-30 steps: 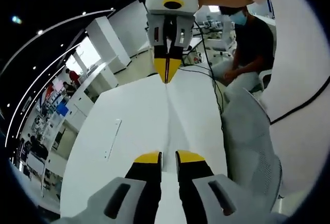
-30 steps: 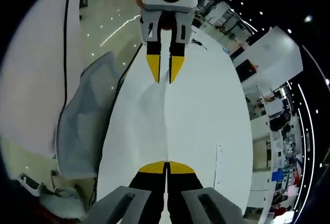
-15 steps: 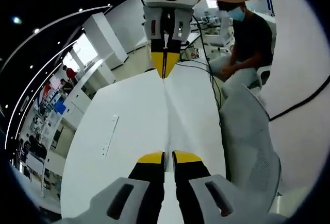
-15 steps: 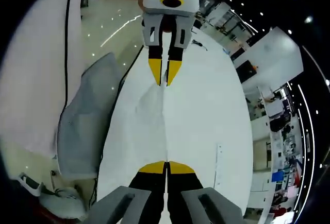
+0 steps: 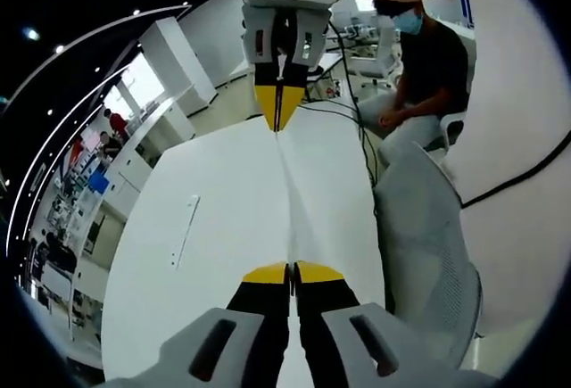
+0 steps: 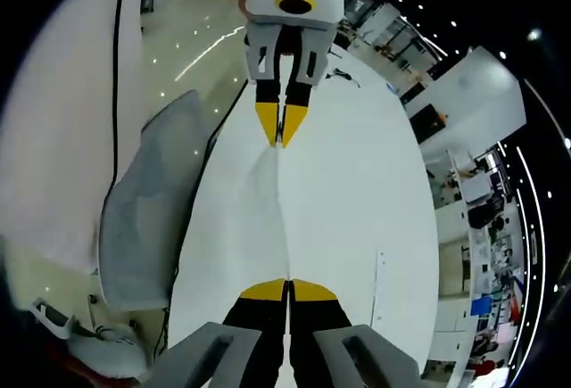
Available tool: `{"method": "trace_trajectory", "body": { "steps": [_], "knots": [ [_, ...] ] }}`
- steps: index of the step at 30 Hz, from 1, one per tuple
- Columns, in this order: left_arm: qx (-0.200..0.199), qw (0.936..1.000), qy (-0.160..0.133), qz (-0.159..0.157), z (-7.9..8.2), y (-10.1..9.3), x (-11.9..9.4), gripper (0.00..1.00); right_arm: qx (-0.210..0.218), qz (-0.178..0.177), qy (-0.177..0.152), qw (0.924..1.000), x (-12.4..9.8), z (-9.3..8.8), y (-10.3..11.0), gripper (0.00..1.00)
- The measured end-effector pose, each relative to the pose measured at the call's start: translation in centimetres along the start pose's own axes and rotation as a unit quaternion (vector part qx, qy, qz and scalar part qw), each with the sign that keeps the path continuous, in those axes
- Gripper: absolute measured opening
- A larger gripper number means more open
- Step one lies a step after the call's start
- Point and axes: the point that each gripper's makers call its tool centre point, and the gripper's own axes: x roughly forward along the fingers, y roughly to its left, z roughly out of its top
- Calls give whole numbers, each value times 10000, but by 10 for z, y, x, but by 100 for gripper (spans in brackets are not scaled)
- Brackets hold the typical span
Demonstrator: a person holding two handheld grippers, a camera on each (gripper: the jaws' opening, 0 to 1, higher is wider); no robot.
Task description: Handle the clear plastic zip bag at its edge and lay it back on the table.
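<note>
The clear plastic zip bag (image 5: 287, 201) is stretched edge-on between the two grippers above the white table (image 5: 205, 227), and reads as a thin line. At the bottom of the left gripper view, my left gripper (image 5: 291, 268) is shut on the bag's near edge. My right gripper (image 5: 277, 120) faces it from the top of that view, shut on the far edge. In the right gripper view the bag (image 6: 282, 218) runs from my right gripper (image 6: 287, 283) up to the left gripper (image 6: 281, 138); both pairs of yellow tips are pinched together.
A grey mesh chair (image 5: 428, 227) stands at the table's side, also seen as the chair (image 6: 143, 218). A seated person (image 5: 428, 58) and a black cable (image 5: 352, 116) are at the far end. A thin strip (image 5: 186, 230) lies on the table.
My left gripper's jaws have closed from open to shut on the bag's edge. The right gripper has stayed shut on the opposite edge.
</note>
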Motion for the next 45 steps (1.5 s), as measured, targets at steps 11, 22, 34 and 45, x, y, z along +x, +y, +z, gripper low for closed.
{"method": "trace_trajectory", "body": {
  "steps": [11,22,34,45],
  "knots": [
    [-25,10000,47,2,-1,0,0,0,29,23,-39,10000,3,1,2,0],
    [14,9999,139,44,-1,1,-2,0,95,22,-105,9999,5,0,2,0],
    [10,9999,143,65,0,1,-4,0,244,26,-244,9994,11,1,3,0],
    [-16,9998,157,78,1,1,-3,0,318,23,-405,9987,12,9,2,6]
  ]
}}
